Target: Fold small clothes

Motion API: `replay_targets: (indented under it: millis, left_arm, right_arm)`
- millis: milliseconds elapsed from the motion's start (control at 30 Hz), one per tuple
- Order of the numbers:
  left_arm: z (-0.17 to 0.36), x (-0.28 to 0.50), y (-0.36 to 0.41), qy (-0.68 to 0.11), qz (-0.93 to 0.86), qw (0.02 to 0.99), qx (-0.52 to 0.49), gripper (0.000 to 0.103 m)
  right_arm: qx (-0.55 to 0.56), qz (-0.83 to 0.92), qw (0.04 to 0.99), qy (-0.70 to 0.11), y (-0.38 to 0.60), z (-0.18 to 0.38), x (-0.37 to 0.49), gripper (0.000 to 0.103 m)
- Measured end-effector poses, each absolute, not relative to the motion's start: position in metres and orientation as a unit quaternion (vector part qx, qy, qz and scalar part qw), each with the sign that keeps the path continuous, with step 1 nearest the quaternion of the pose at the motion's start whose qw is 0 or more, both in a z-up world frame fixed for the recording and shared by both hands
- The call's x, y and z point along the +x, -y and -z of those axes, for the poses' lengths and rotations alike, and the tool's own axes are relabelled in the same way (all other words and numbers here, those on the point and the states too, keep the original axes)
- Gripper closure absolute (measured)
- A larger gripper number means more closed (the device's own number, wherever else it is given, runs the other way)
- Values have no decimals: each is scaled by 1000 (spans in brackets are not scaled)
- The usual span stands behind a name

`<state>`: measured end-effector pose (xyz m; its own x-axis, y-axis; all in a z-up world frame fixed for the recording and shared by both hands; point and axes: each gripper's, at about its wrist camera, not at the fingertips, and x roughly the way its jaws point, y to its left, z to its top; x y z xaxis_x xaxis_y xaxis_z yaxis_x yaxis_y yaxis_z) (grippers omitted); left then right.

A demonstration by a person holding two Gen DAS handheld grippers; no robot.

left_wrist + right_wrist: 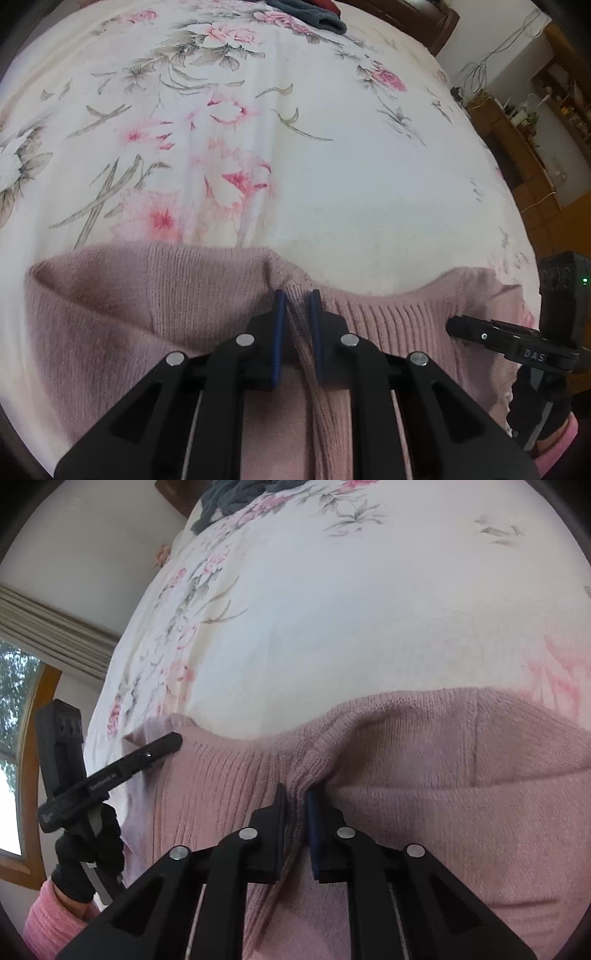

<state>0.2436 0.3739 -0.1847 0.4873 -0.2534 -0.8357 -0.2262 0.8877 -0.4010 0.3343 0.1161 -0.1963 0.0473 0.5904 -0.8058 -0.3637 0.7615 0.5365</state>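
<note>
**Describer:** Pink knit fills the lower part of both wrist views. It is a small sweater (122, 306), lying at the near edge of a bed covered by a white floral sheet (332, 155). Your left tongs (297, 299) are nearly closed, pinching a ridge of its ribbed edge between blue pads. Your right tongs (295, 794) are nearly closed on another bunch of the same edge.

**Operator:** What could go wrong from here?

**Describer:** Each grip seems to hold only a narrow pleat of soft knit. If you pull the tongs apart or lift quickly, I judge the ribbing may stretch or slide out of one grip, and the fold would land crooked. The cloth between the grips sags, so uneven lifting could twist it.

**Operator:** What can't you make out?

**Describer:** The sweater's lower part is cut off beneath the tongs in both views, so I cannot tell how many layers are pinched, or whether sleeves are tucked. Dark clothes (314, 14) sit at the bed's far end, partly out of frame. Your gloved hand (86, 860) appears only at the edge.
</note>
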Motion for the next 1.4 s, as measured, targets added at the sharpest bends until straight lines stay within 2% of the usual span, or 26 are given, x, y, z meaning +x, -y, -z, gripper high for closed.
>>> replay_targets:
  millis: [67, 100, 200, 233, 367, 467, 500, 667, 800, 1000, 1067, 1100, 1233, 1300, 1400]
  left_arm:
    - [177, 228, -376, -496, 14, 829, -257, 89]
    - [169, 214, -374, -487, 21, 832, -265, 89]
    - [154, 181, -360, -471, 20, 852, -227, 88]
    - [151, 174, -354, -466, 26, 857, -218, 85]
    - [154, 154, -333, -473, 39, 861, -182, 85]
    - [167, 152, -326, -494, 34, 855, -157, 85]
    - [170, 150, -327, -498, 32, 852, -155, 85]
    - [181, 147, -333, -509, 39, 844, -167, 83]
    - [188, 143, -332, -508, 38, 846, -157, 83]
    - [193, 142, -331, -509, 33, 845, -159, 82]
    - [189, 141, -330, -509, 23, 845, -163, 82]
    - [185, 139, -329, -510, 19, 844, -163, 81]
    - [160, 105, -326, -504, 0, 850, -155, 55]
    - [144, 75, -325, -500, -9, 853, -152, 48]
    - [127, 20, -325, -506, -30, 849, -152, 44]
  right_arm:
    - [107, -339, 712, -605, -108, 189, 326, 86]
    - [110, -343, 711, -604, -105, 185, 320, 81]
    - [124, -366, 693, -609, -99, 177, 295, 75]
    - [127, -367, 687, -614, -100, 178, 290, 75]
    - [139, -369, 657, -642, -105, 193, 266, 75]
    - [133, -358, 656, -651, -106, 198, 263, 91]
    - [136, -358, 656, -650, -104, 197, 263, 93]
    - [132, -360, 673, -632, -87, 184, 261, 94]
    - [99, -352, 678, -637, -93, 197, 256, 94]
    - [113, -350, 675, -639, -92, 211, 260, 95]
    - [115, -353, 677, -635, -90, 206, 259, 92]
    - [118, -351, 681, -632, -89, 201, 258, 86]
    - [127, -349, 711, -597, -58, 162, 234, 79]
    - [123, -341, 726, -584, -38, 142, 210, 75]
    - [110, -324, 746, -571, -6, 119, 160, 66]
